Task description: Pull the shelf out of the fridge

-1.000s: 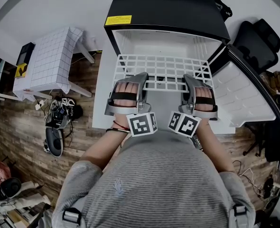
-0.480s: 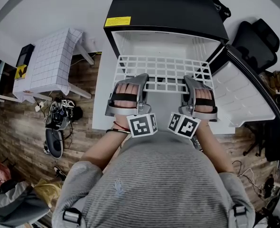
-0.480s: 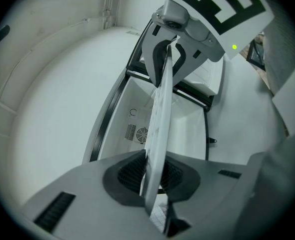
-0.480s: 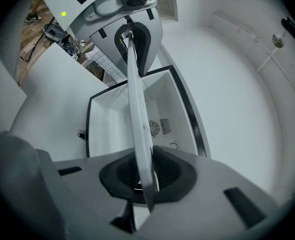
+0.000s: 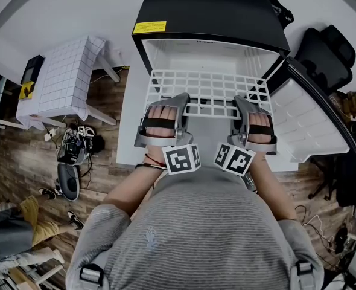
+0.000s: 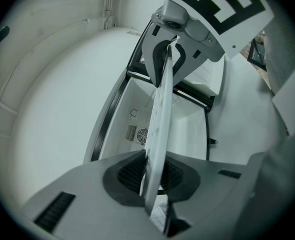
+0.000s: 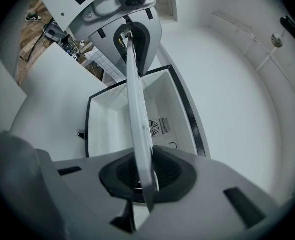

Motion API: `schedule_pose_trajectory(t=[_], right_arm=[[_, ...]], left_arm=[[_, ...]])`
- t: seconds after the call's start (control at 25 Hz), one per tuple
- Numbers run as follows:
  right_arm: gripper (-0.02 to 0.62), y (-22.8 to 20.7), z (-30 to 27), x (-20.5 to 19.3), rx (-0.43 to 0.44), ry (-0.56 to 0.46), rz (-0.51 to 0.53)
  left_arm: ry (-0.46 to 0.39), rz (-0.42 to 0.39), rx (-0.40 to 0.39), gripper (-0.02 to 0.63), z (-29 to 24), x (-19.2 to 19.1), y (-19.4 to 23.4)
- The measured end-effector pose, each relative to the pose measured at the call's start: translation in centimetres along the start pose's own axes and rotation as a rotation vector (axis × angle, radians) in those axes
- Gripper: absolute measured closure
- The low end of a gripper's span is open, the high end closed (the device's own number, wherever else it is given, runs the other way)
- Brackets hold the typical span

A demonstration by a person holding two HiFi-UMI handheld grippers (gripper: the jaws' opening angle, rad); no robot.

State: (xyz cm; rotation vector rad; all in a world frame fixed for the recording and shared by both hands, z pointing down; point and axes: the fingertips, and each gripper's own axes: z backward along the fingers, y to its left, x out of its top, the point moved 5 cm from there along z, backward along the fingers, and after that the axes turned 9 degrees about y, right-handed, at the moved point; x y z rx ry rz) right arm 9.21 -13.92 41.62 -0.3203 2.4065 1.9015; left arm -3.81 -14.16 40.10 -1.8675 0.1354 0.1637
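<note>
- Head view: a black compact fridge with a white interior is seen from above, its door swung open to the right. A white wire-grid shelf lies flat in the opening, with its near edge projecting toward the person.
- The left gripper and the right gripper are set on that near edge, one toward each end. A white tiled table stands to the left on the wooden floor.
- Left gripper view: what the head view cannot show is given here. The shelf is seen edge-on, running upright between the jaws, which are closed narrowly on its rim. Beyond it the fridge's back wall with a round fan vent is seen, and the right gripper is clamped on the shelf farther along.
- Right gripper view: the same is shown in mirror. The jaws are pinched on the thin shelf edge, the vent appears behind, and the left gripper grips at the top.
- Against the earlier frames, the shelf and both grippers are placed almost exactly as before. At the lower left, the grey bundle has been replaced by a person's legs in yellowish trousers.
</note>
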Motion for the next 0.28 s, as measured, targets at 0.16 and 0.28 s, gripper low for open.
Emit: schedule_pose_trajectory(t=[0.16, 0.28], right_arm=[[0.552, -0.02, 0.00, -0.04, 0.001, -0.002, 0.000], [0.552, 0.00, -0.01, -0.01, 0.001, -0.005, 0.000]], left_arm=[[-0.001, 0.004, 0.001, 0.557, 0.04, 0.11, 0.09], [0.001, 0.004, 0.001, 0.557, 0.06, 0.09, 0.04]])
